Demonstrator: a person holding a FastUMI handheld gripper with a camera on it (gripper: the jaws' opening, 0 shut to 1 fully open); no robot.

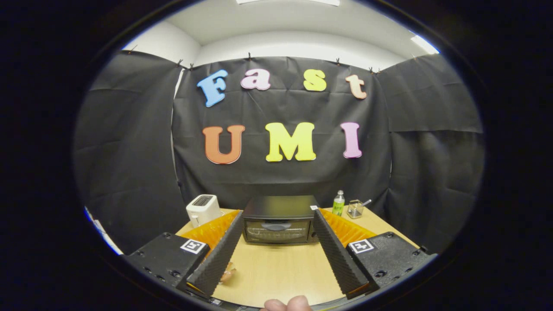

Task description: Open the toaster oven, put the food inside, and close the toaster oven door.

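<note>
A black toaster oven [278, 219] stands on the wooden table [276, 272], beyond my fingers and in line with the gap between them. Its glass door [276, 230] is closed, with the handle across the top of the glass. My gripper [277, 220] is open wide, with nothing between its fingers, well short of the oven. A small piece of food [227, 273] lies on the table close to the left finger [220, 255], partly hidden by it.
A white pop-up toaster [202, 209] sits left of the oven. A green-labelled bottle [338, 203] and a small clear container with a utensil [355, 209] stand at the back right. A person's fingertips [287, 304] show at the table's near edge.
</note>
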